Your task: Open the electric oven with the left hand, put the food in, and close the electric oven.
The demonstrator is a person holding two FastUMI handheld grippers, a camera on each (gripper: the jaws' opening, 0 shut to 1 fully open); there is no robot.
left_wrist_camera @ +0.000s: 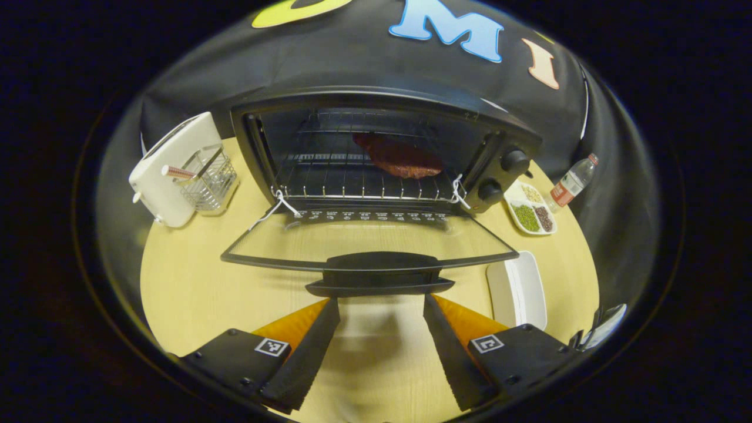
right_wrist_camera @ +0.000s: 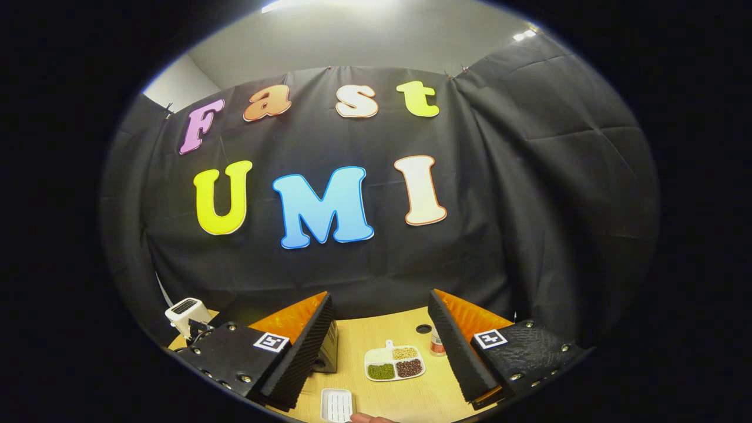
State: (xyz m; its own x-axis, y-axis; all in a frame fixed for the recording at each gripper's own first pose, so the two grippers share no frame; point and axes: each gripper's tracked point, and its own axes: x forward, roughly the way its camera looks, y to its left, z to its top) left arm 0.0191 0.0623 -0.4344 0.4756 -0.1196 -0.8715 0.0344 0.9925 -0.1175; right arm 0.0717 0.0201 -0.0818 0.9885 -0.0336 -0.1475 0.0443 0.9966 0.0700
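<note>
- The wooden table (left_wrist_camera: 194, 282) spreads pale and wide under everything, with the booth's black cloth hanging behind it.
- The electric oven (left_wrist_camera: 382, 153) stands at the back of the table, black, with two knobs (left_wrist_camera: 503, 175) stacked on its right panel.
- Its glass door (left_wrist_camera: 370, 241) hangs fully open, folded down flat toward the viewer, the dark handle (left_wrist_camera: 380, 271) at the near edge.
- A wire rack (left_wrist_camera: 358, 185) sits inside the oven, tied to the door at both front corners by white string.
- The food (left_wrist_camera: 399, 158), a reddish-brown slab, lies on the rack toward the right of the chamber.
- A white toaster (left_wrist_camera: 167, 170) stands left of the oven, a clear wire-patterned basket (left_wrist_camera: 211, 176) just beside it.
- The left gripper (left_wrist_camera: 380, 305) is just short of the door handle, fingers spread wide apart, nothing between them.
- The right gripper (right_wrist_camera: 382, 320) is lifted and aimed at the cloth wall, its fingers likewise parted and empty.
- A white rectangular plate (left_wrist_camera: 520, 288) lies right of the open door, close to the table edge.
- A small divided dish (left_wrist_camera: 531, 210) of green, brown and pale beans rests by the oven's right side.
- A plastic bottle (left_wrist_camera: 573, 181) with a red label stands just beyond that dish.
</note>
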